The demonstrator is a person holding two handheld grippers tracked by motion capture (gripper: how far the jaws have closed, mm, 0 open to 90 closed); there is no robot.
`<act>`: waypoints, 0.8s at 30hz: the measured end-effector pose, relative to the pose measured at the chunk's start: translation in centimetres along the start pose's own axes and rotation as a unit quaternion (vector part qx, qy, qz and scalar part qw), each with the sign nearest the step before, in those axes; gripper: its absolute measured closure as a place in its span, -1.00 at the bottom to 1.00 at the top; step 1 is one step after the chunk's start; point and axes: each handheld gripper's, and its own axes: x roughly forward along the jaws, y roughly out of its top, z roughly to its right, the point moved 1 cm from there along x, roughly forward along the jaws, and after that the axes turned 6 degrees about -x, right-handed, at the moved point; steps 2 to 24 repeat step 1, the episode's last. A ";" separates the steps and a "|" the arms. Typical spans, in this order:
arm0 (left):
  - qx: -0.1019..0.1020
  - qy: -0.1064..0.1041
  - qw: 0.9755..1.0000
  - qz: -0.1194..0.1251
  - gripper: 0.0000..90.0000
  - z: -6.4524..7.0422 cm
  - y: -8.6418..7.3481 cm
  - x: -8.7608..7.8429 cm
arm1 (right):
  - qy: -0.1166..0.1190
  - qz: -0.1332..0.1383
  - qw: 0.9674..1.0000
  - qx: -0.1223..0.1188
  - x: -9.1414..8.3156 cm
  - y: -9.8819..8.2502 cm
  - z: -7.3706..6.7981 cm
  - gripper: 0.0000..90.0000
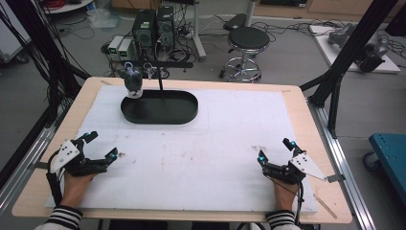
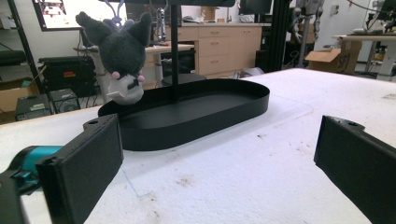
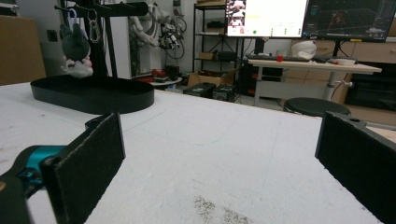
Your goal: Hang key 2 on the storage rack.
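A dark grey plush toy (image 1: 133,82) (image 2: 122,56) (image 3: 76,49) hangs by a clip from the crossbar of a black stand (image 1: 159,76) (image 2: 174,46) (image 3: 108,35). The stand rises from a black oval tray (image 1: 184,113) (image 2: 224,105) (image 3: 93,100) at the back left of the white mat (image 1: 201,148). My left gripper (image 1: 99,146) (image 2: 219,163) rests open near the mat's front left, pointing toward the tray. My right gripper (image 1: 276,149) (image 3: 219,163) rests open at the front right. Nothing lies between either pair of jaws.
The mat covers a wooden table (image 1: 297,96). Beyond the far edge stand a black stool (image 1: 246,40) and computer boxes (image 1: 153,28) with cables on the floor. A blue cart (image 1: 390,148) is at the right. Black frame posts (image 1: 344,52) flank the table.
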 end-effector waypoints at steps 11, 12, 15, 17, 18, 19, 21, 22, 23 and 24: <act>0.000 0.001 1.000 0.003 -0.96 0.0 0.0 0.0 | 0.000 0.000 1.000 -0.001 0.0 0.0 0.0 -0.98; 0.000 0.001 1.000 0.003 -0.96 0.0 0.0 0.0 | 0.000 0.000 1.000 -0.001 0.0 0.0 0.0 -0.98; 0.000 0.001 1.000 0.003 -0.96 0.0 0.0 0.0 | 0.000 0.000 1.000 -0.001 0.0 0.0 0.0 -0.98; 0.000 0.001 1.000 0.003 -0.96 0.0 0.0 0.0 | 0.000 0.000 1.000 -0.001 0.0 0.0 0.0 -0.98; 0.000 0.001 1.000 0.003 -0.96 0.0 0.0 0.0 | 0.000 0.000 1.000 -0.001 0.0 0.0 0.0 -0.98; 0.000 0.001 1.000 0.003 -0.96 0.0 0.0 0.0 | 0.000 0.000 1.000 -0.001 0.0 0.0 0.0 -0.98; 0.000 0.001 1.000 0.003 -0.96 0.0 0.0 0.0 | 0.000 0.000 1.000 -0.001 0.0 0.0 0.0 -0.98; 0.000 0.001 1.000 0.003 -0.96 0.0 0.0 0.0 | 0.000 0.000 1.000 -0.001 0.0 0.0 0.0 -0.98; 0.000 0.001 1.000 0.003 -0.96 0.0 0.0 0.0 | 0.000 0.000 1.000 -0.001 0.0 0.0 0.0 -0.98; 0.000 0.001 1.000 0.003 -0.96 0.0 0.0 0.0 | 0.000 0.000 1.000 -0.001 0.0 0.0 0.0 -0.98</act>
